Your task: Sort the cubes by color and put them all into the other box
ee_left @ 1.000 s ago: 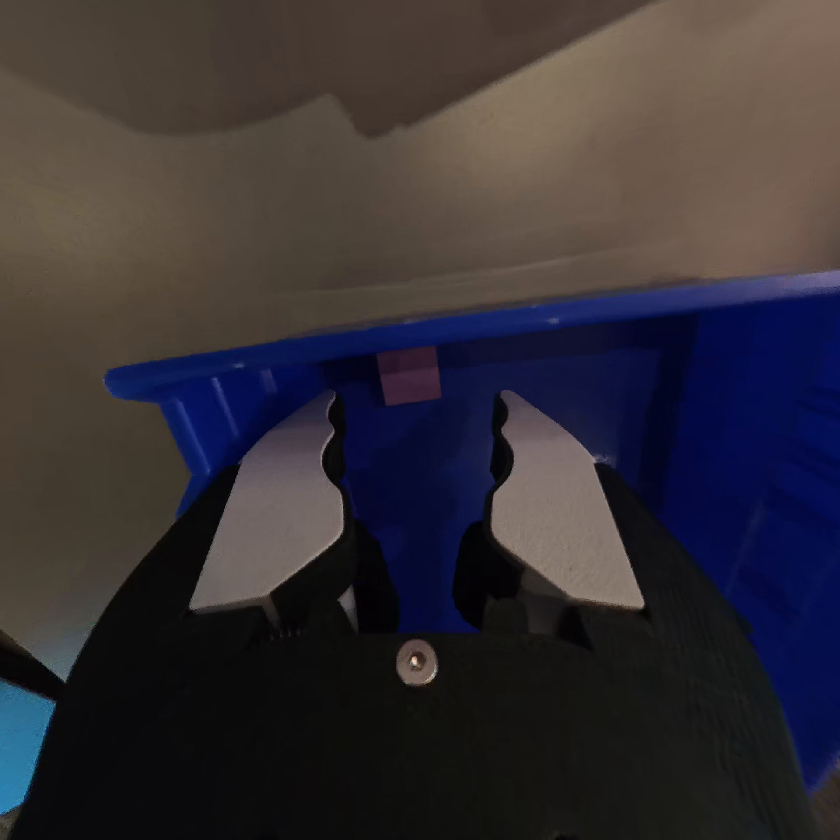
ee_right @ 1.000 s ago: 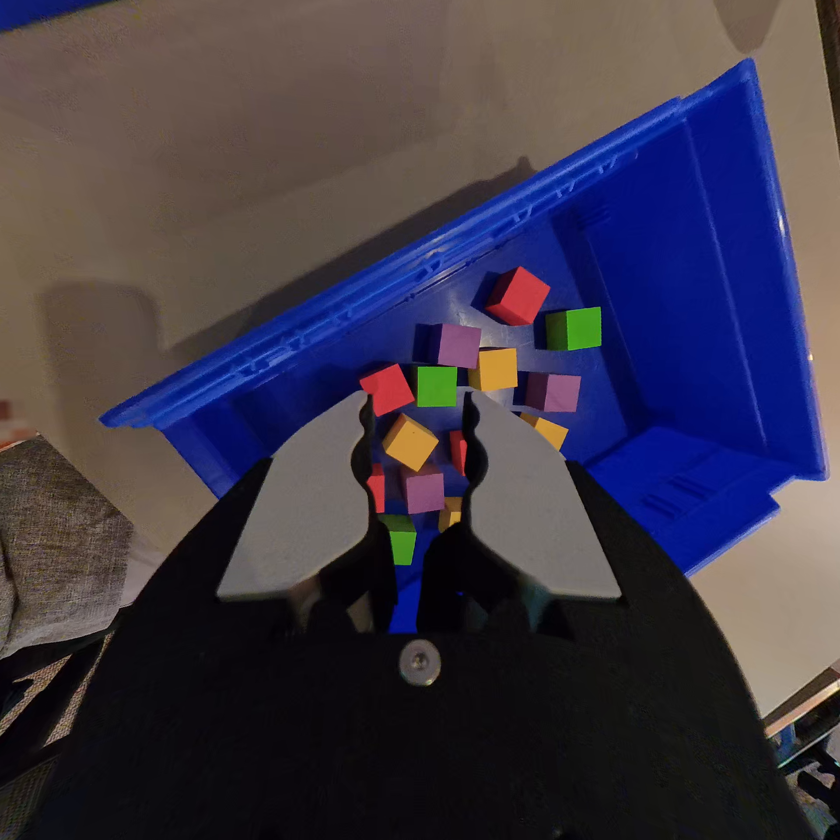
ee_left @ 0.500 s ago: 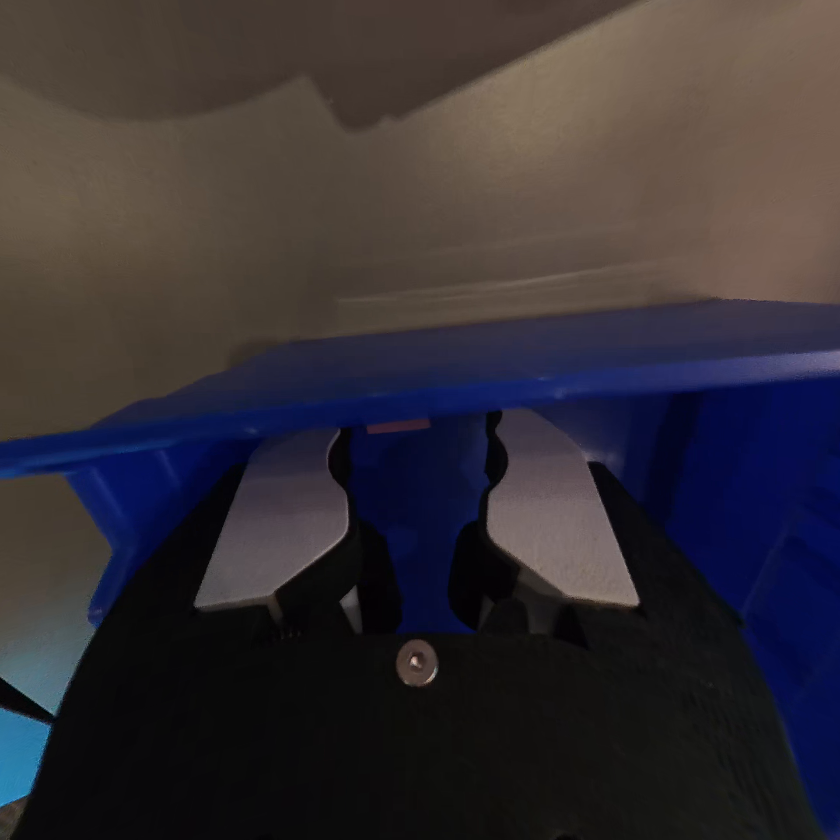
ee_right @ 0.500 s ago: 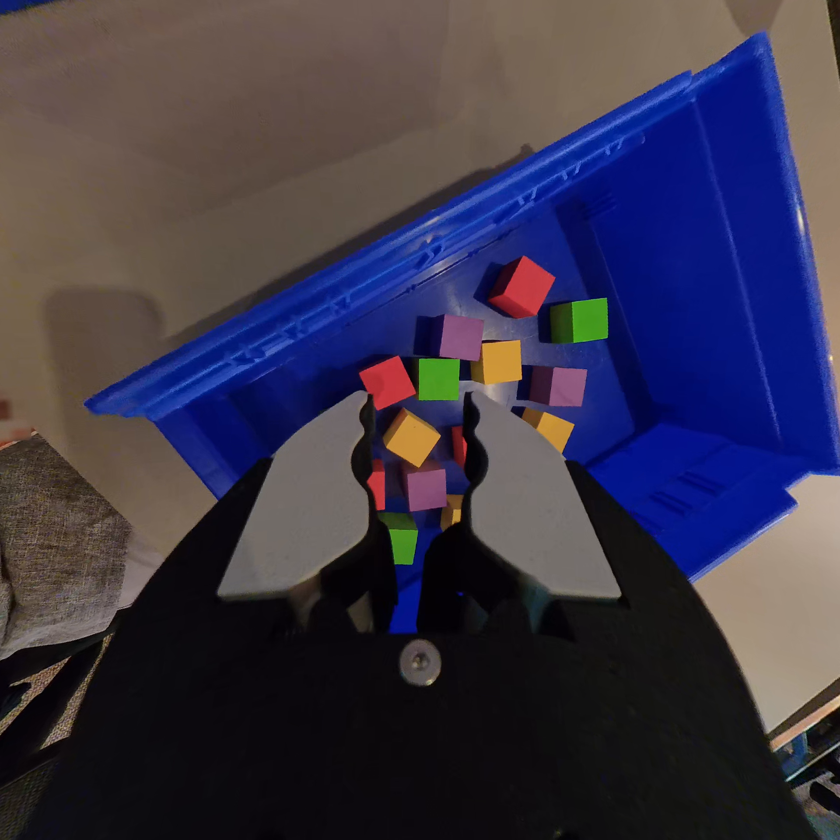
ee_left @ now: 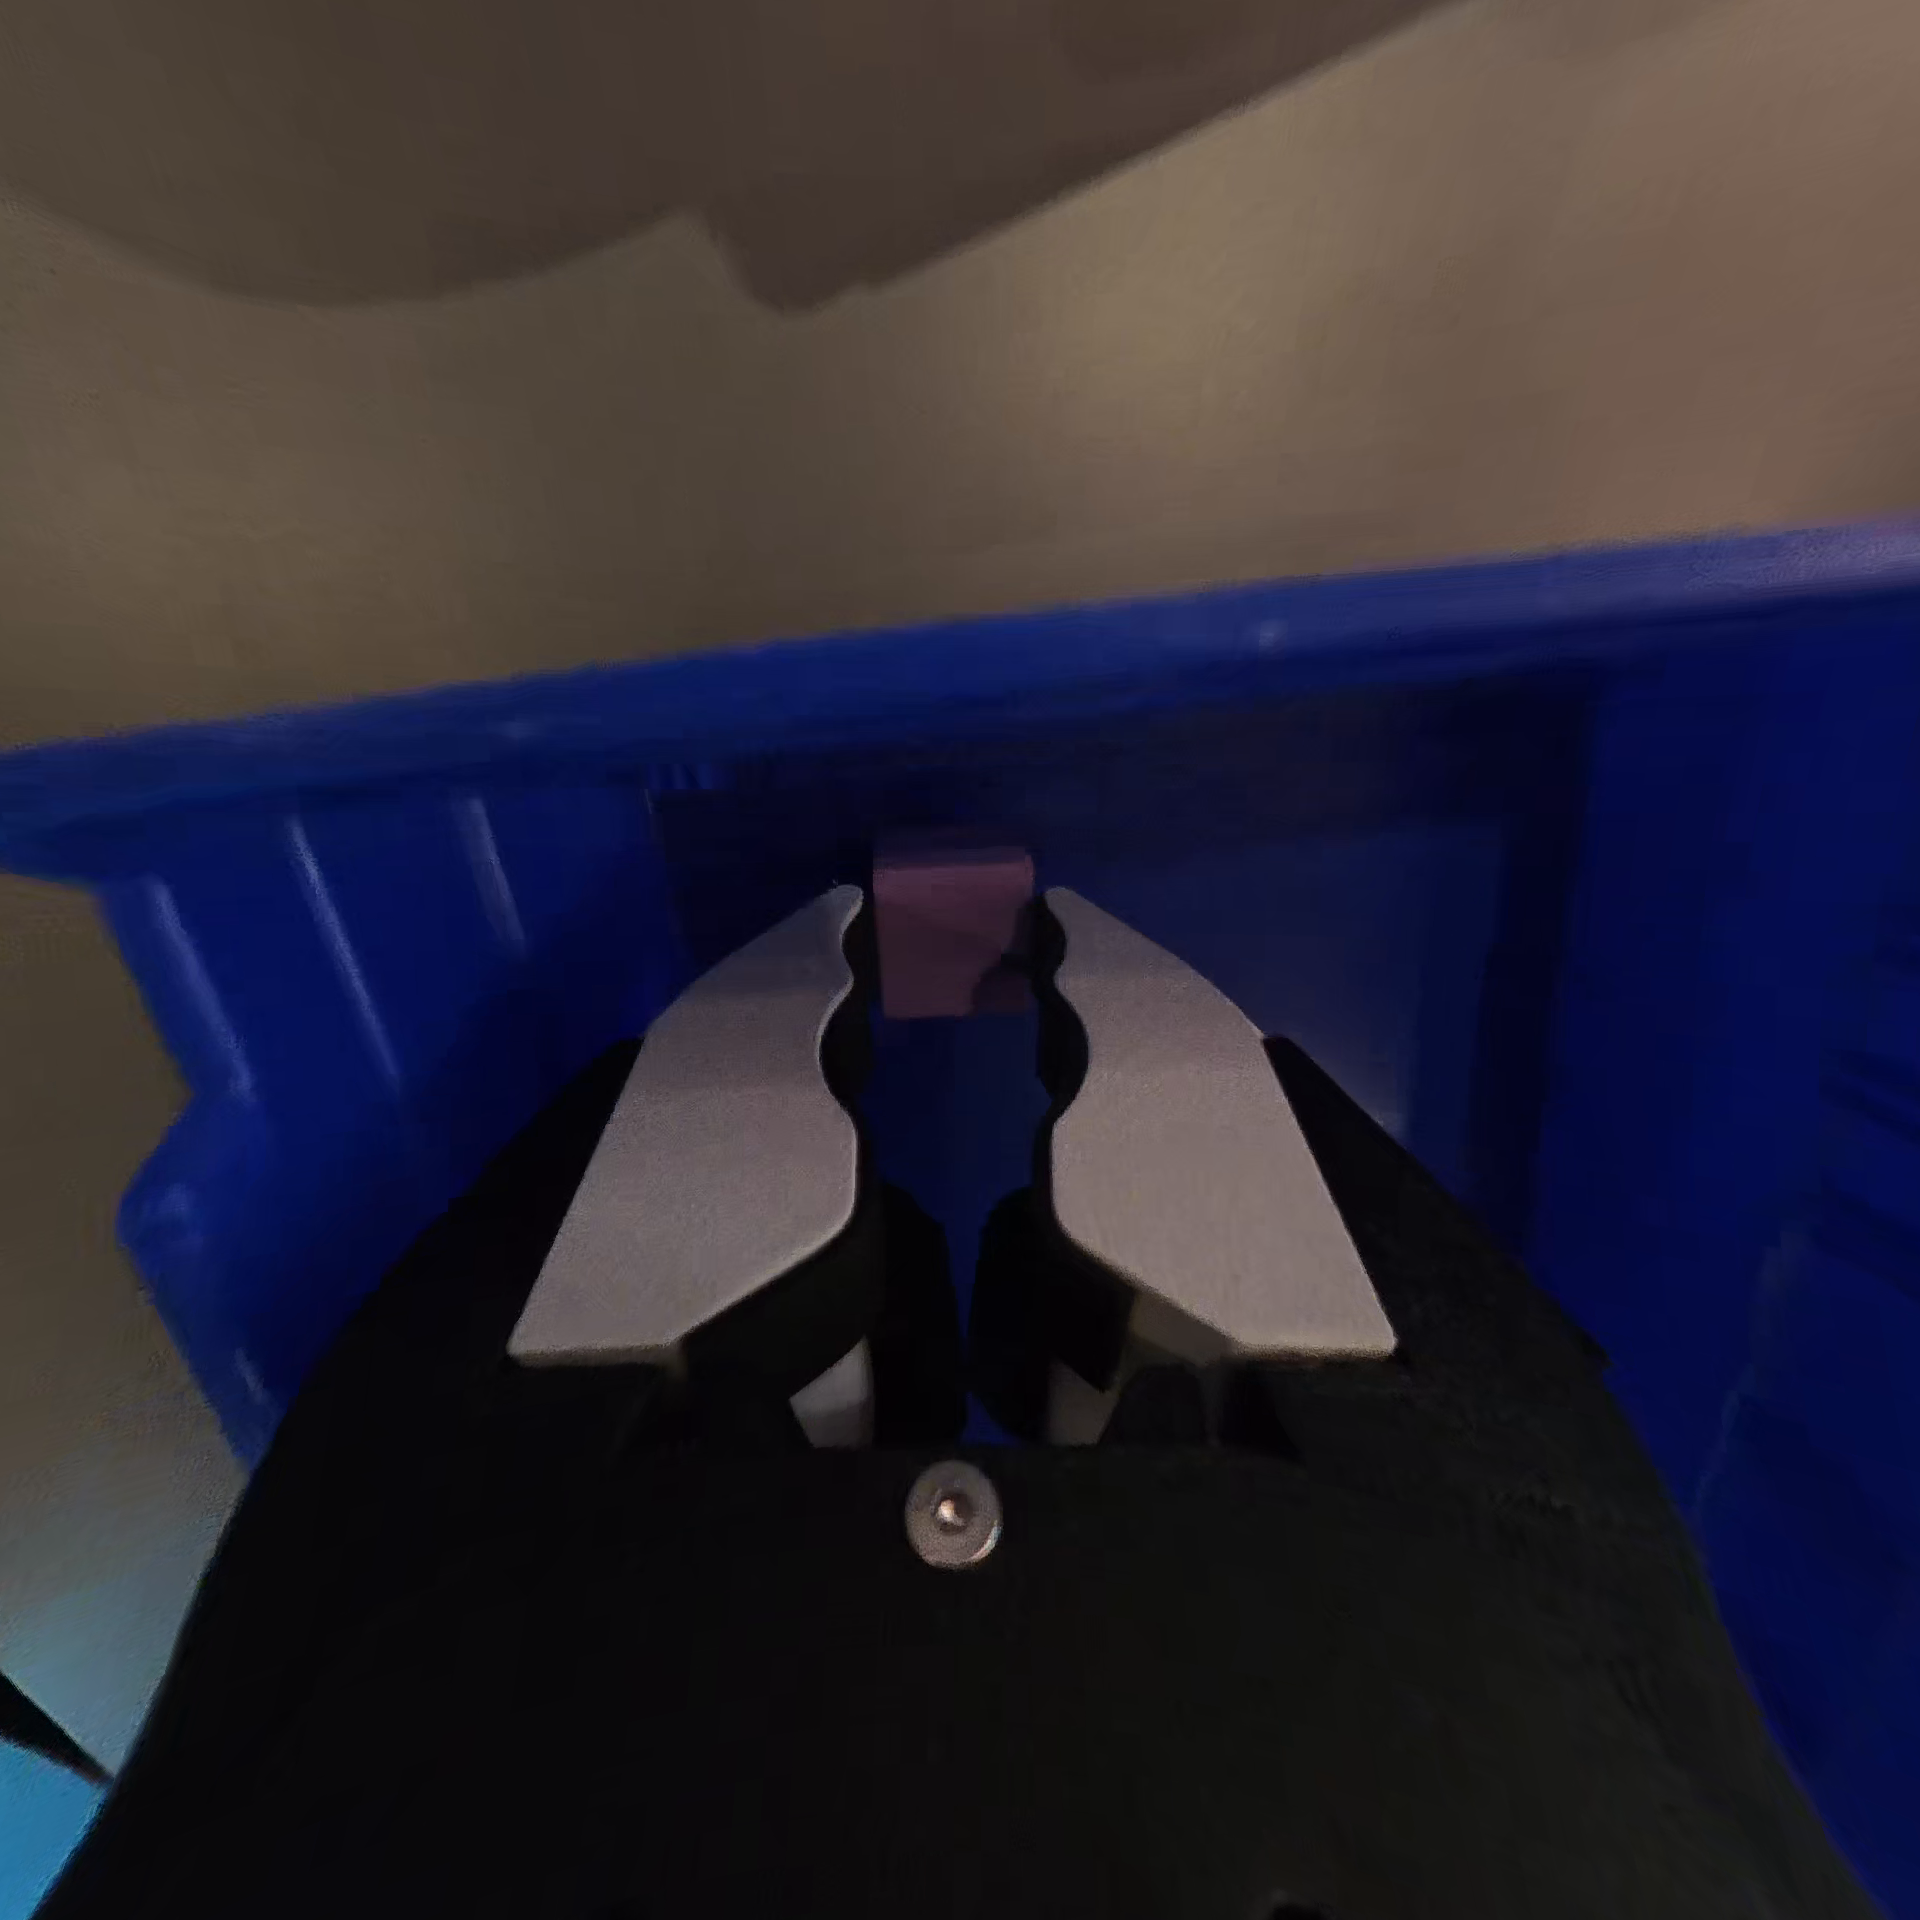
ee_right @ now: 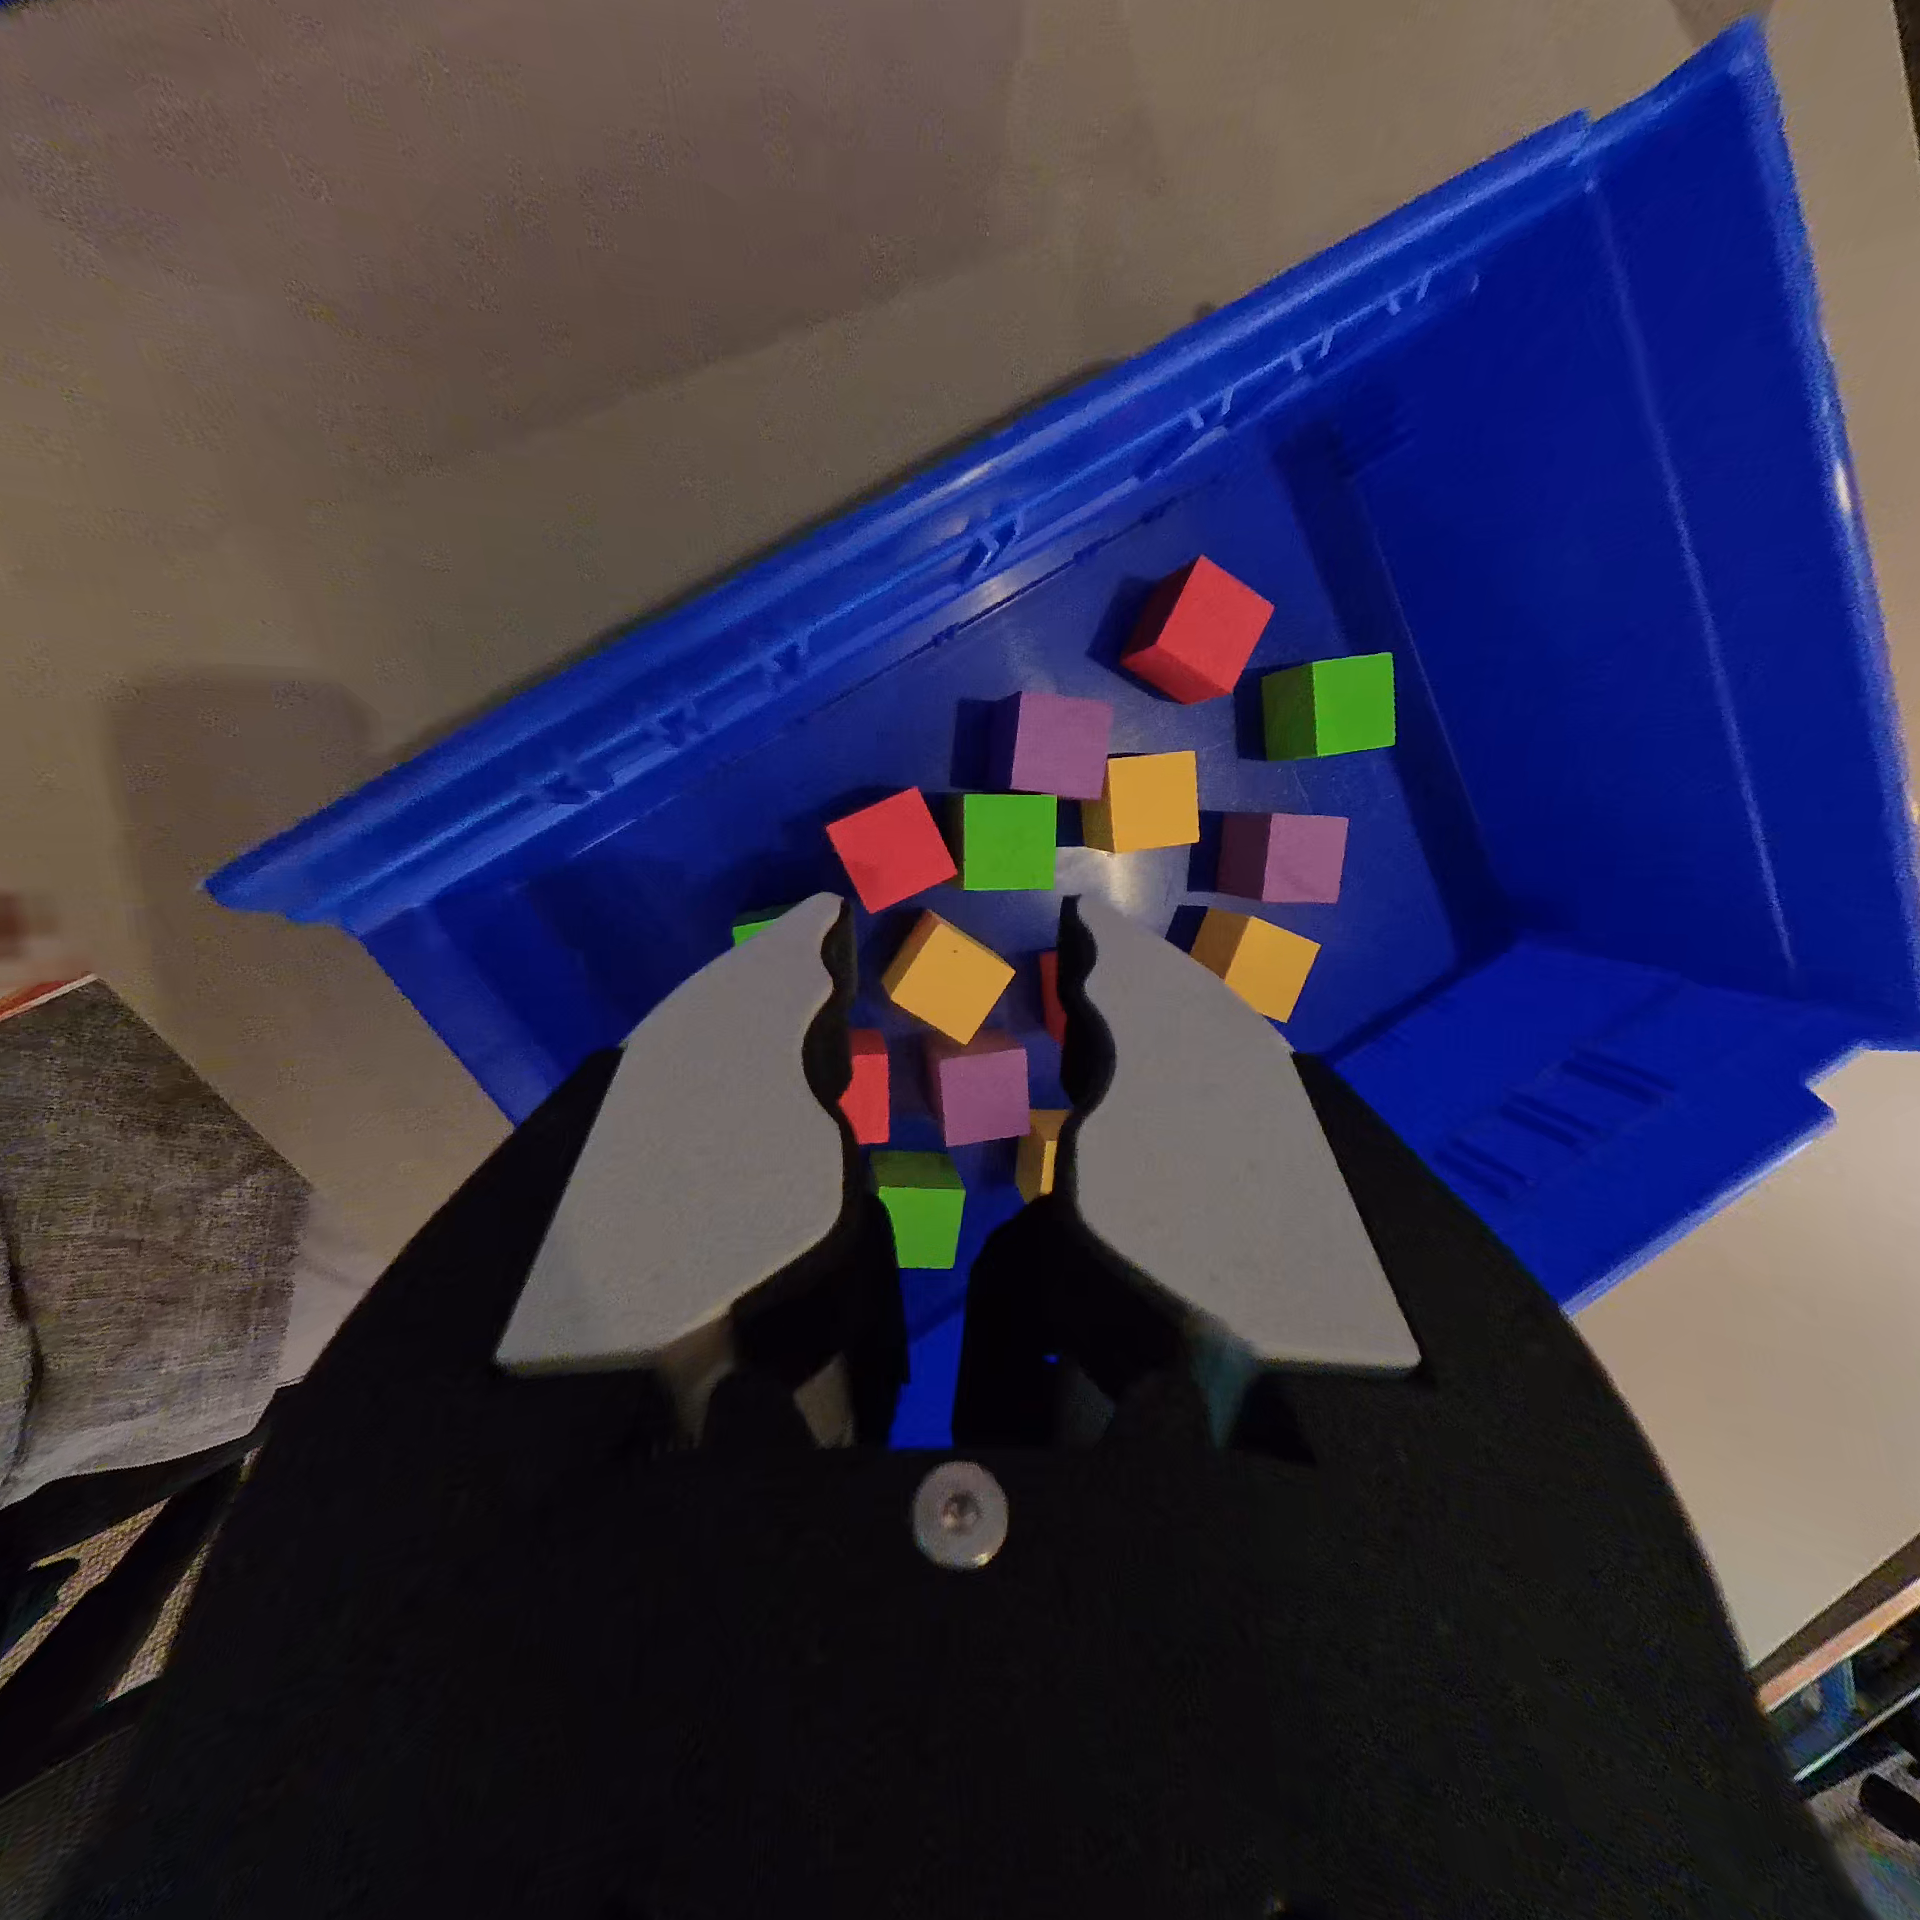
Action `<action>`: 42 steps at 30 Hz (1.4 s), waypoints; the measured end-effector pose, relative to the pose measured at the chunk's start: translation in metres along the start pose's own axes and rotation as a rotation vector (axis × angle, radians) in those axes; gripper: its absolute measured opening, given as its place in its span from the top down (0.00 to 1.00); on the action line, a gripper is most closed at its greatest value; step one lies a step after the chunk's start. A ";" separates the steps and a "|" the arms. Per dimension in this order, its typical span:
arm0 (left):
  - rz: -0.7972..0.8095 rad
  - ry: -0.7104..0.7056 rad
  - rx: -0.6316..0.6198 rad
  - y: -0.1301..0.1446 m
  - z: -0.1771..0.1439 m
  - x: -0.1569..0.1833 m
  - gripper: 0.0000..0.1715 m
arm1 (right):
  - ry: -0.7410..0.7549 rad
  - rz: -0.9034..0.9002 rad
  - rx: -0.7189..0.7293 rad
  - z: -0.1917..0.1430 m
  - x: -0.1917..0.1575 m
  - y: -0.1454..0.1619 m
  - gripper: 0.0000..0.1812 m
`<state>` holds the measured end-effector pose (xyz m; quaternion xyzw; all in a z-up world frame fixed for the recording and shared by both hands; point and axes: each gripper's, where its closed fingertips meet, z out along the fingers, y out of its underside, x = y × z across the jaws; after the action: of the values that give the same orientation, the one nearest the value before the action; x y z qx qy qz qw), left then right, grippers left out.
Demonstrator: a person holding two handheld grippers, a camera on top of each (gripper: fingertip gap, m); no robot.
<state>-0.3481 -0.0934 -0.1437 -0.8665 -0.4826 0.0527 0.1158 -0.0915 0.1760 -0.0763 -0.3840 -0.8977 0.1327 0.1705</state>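
Holding a small purple foam cube between its tips, left gripper sits low inside a blue plastic bin; jaws look clamped on it. Right gripper hovers above another blue plastic bin, jaws apart, empty, over an orange cube among 4 colours of loose cubes.

left gripper: fingers narrowed onto a purple cube, tips at its two sides, low inside a blue bin near its far wall.
right gripper: parted, holding nothing, above a second blue bin.
cubes: red, green, purple and yellow ones lie scattered on that bin's floor; a yellow cube shows between the tips.
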 end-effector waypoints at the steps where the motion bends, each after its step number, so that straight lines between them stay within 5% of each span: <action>1: 0.015 -0.009 0.020 0.002 -0.006 0.002 0.84 | -0.001 0.000 0.005 -0.001 -0.001 -0.001 0.79; 15: 0.163 -0.051 0.335 0.049 -0.108 0.053 0.84 | -0.031 -0.020 0.123 -0.007 -0.033 -0.038 0.79; 31: 0.154 0.095 0.550 0.083 -0.131 0.075 0.83 | -0.132 0.061 0.389 -0.004 -0.070 -0.075 0.80; 35: 0.099 0.498 0.618 0.087 -0.146 0.107 0.83 | -0.097 -0.039 0.546 -0.011 -0.080 -0.105 0.80; 38: 0.019 0.926 0.567 0.097 -0.168 0.131 0.83 | -0.028 -0.164 0.694 -0.025 -0.092 -0.132 0.80; 42: -0.013 1.276 0.502 0.111 -0.192 0.146 0.84 | 0.083 -0.318 0.835 -0.045 -0.108 -0.162 0.76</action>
<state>-0.1403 -0.0550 0.0172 -0.6721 -0.2984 -0.3585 0.5750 -0.1069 -0.0070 0.0023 -0.1445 -0.8076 0.4402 0.3648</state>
